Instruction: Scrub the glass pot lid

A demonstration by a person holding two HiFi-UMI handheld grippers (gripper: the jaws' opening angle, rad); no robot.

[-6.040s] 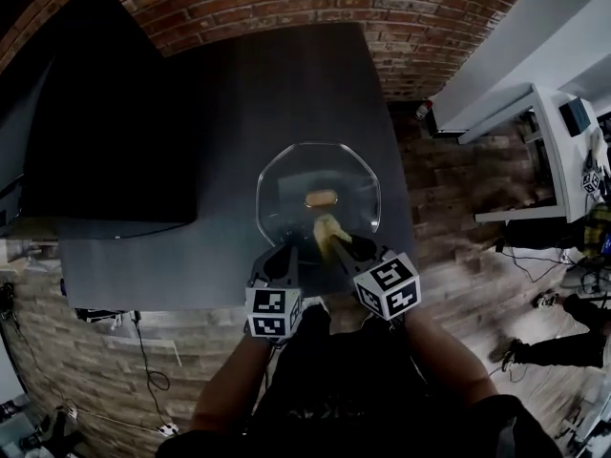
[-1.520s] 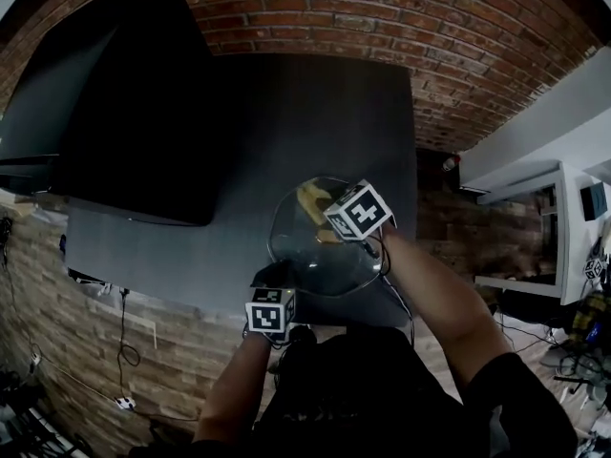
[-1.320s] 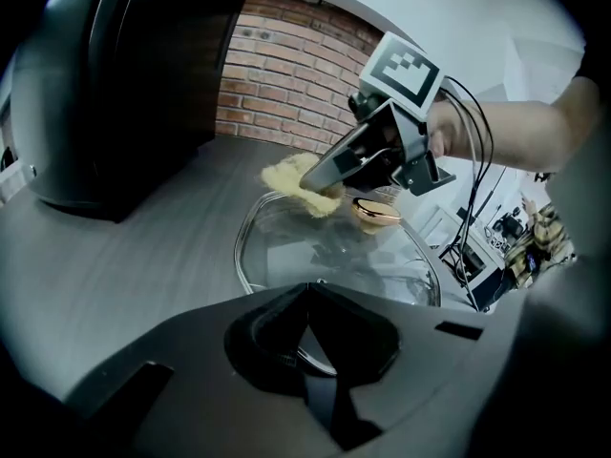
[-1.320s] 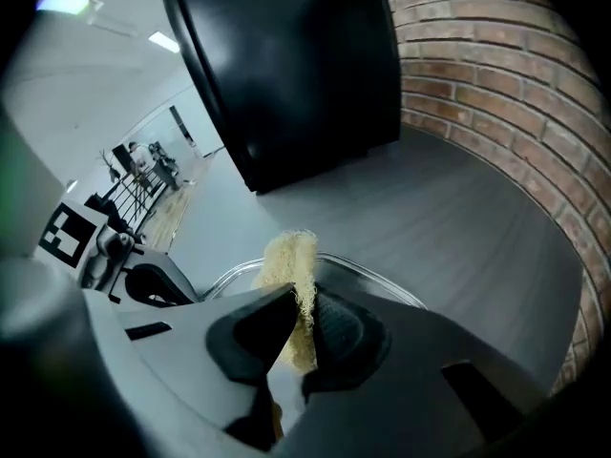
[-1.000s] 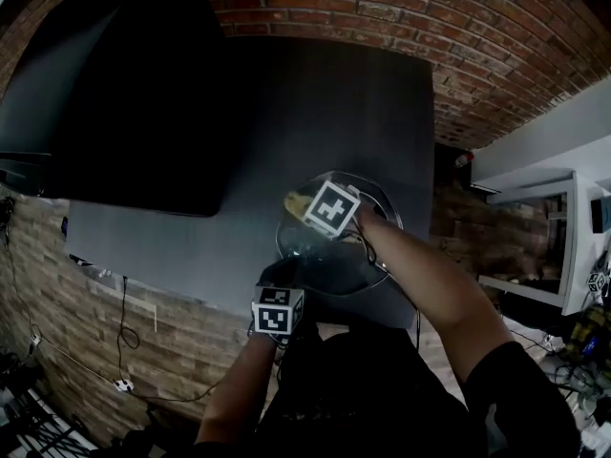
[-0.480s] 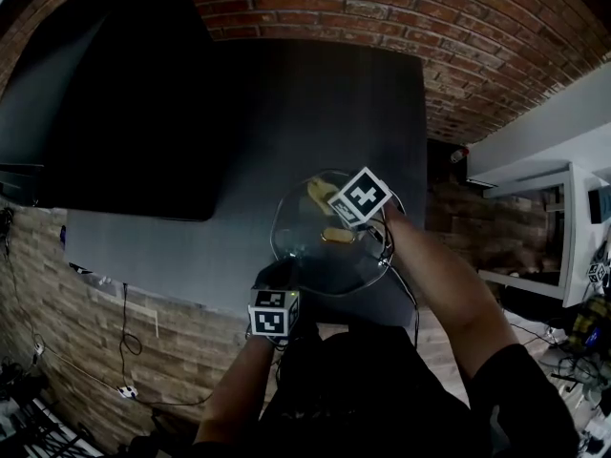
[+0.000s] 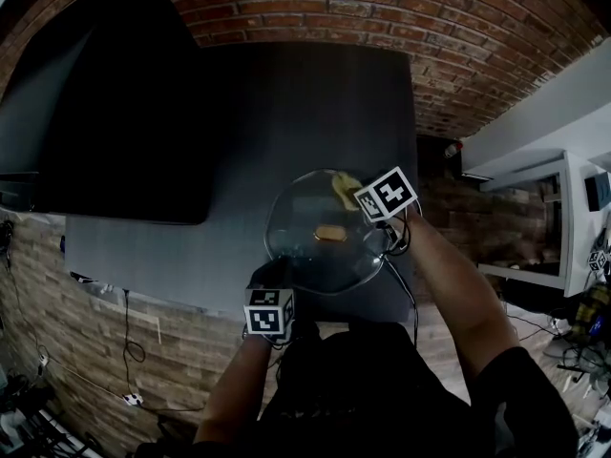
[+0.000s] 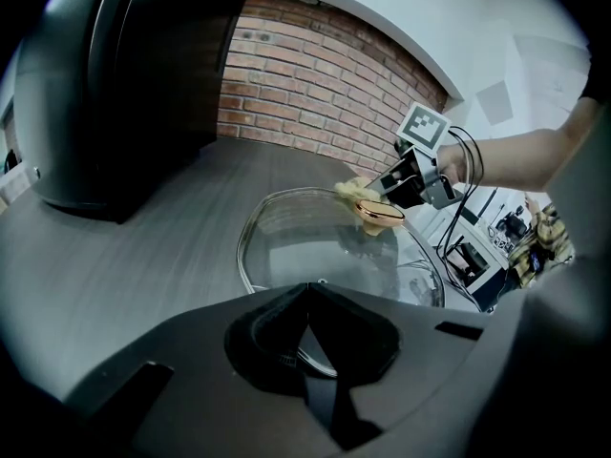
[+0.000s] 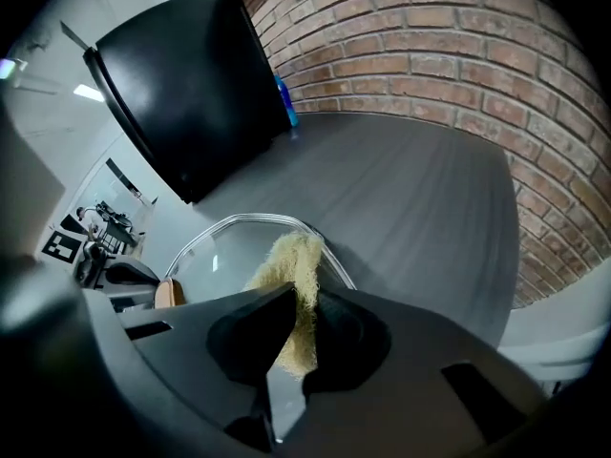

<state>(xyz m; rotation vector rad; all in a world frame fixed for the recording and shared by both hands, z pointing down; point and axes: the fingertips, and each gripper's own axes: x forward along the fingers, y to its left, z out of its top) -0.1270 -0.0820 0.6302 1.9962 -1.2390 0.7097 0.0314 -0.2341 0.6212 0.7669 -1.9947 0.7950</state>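
Glass pot lid point(image 7: 320, 246): lies on the dark grey table point(image 7: 315, 103), just below the middle of the head view and close to the table's near edge – its bronze-coloured knob point(image 7: 329, 232) sits at its centre.

Left gripper point(image 7: 275, 275): at the lid's lower left in the head view. In its own view the jaws are pinched together on the lid's near rim, which runs into the narrow slit between them.

Right gripper point(image 7: 351, 191): at the lid's upper right edge, with the person's forearm point(image 7: 449, 284) reaching in from the lower right. Its jaws are clamped on a yellow fibrous scrubber point(image 9: 291, 275), and there is hardly any gap between them.

Scrubber position: its free end sticks out past the jaw tips and lies on the far rim of the lid – beyond the knob as the left gripper view shows it.

Surroundings: a large black box point(image 7: 115, 113) fills the upper left of the head view, and a brick wall point(image 7: 382, 8) runs across the top.
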